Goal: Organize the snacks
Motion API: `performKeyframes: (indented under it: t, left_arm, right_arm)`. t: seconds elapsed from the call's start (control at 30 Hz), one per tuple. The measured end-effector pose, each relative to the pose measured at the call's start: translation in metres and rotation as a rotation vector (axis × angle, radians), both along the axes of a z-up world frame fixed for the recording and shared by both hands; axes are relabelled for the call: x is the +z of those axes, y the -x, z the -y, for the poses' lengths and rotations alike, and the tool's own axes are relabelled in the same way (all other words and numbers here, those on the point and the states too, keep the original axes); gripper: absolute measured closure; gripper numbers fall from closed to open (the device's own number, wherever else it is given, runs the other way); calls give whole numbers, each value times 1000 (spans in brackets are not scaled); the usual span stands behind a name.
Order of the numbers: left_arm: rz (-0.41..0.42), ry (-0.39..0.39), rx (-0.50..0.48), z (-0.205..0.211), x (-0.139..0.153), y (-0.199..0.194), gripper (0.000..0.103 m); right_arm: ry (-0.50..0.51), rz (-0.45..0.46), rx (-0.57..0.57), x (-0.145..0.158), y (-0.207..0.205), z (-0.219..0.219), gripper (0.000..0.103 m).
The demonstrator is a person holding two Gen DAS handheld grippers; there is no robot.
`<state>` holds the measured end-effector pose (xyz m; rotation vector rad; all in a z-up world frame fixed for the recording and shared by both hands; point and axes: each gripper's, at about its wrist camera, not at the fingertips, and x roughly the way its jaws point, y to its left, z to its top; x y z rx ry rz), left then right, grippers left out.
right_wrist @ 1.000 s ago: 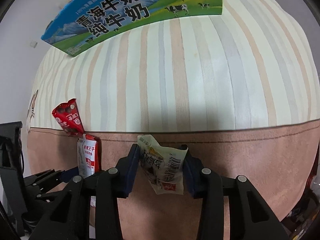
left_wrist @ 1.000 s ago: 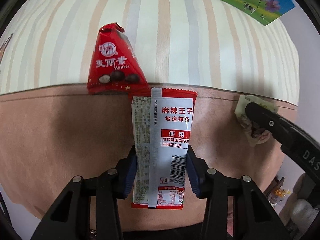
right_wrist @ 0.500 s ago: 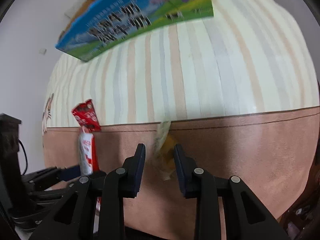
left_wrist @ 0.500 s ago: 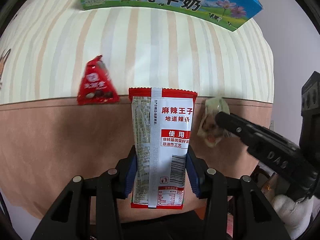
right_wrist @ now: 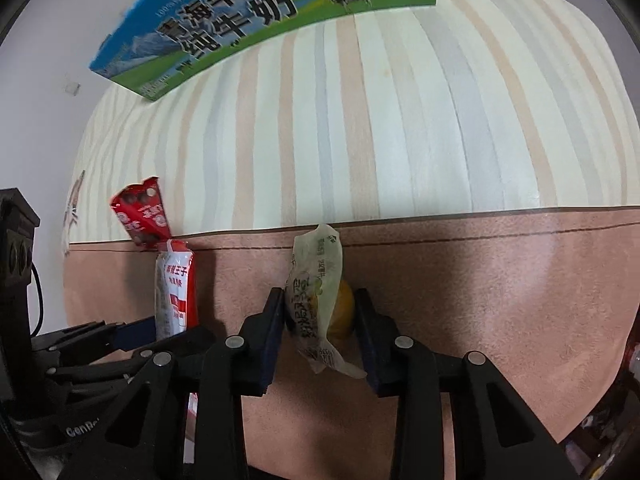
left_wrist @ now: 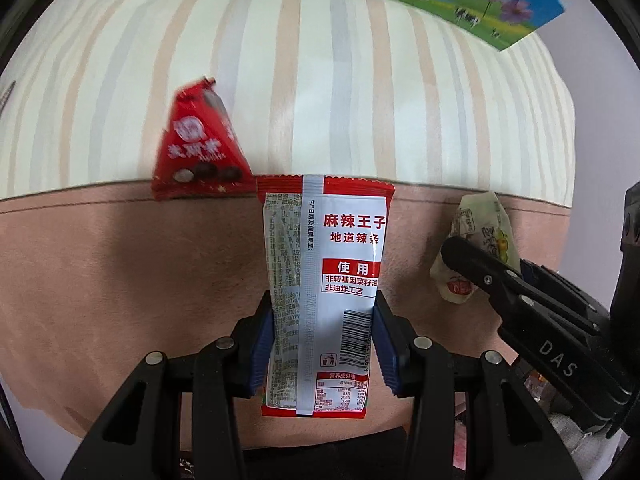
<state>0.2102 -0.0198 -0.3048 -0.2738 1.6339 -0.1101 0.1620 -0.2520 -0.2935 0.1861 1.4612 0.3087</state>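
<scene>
Only right wrist shows orange beneath pale wrapper (right_wrist: 316, 304); both grippers' fingers clamp packets.

Both grippers are pointing steeply down twd the pink cloth (left_wrist: 120, 272). Left gripper (left_wrist: 323, 340) is clamping its blue pads on the red-white packet (left_wrist: 324, 288), fingers level w/ each other, over the cloth's middle. Right gripper (right_wrist: 320, 320) is pinching the pale wrapper (right_wrist: 316, 300) edge-on, jaws closed tight, sitting to the right of the left one, both above the cloth.
</scene>
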Motion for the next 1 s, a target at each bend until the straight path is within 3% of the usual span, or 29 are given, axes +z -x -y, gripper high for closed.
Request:
performKeyframes:
  t: [0.13, 0.3, 0.57, 0.77, 1.0]
  left_arm:
    - [54, 26, 14, 6, 28, -8, 61]
    - [159, 75, 15, 3, 83, -38, 61]
    - [327, 65, -10, -14, 158, -152, 61]
    - [304, 27, -22, -27, 152, -248, 61]
    - [126, 26, -27, -30, 81, -318, 61]
  right_arm:
    - [-66, 16, -19, 26, 0, 7, 66]
    - [-135, 109, -14, 85, -21, 8, 66]
    - [-157, 252, 7, 158, -102, -8, 66]
    - [-102, 278, 32, 169, -183, -27, 66]
    - [-29, 183, 59, 125, -254, -46, 66]
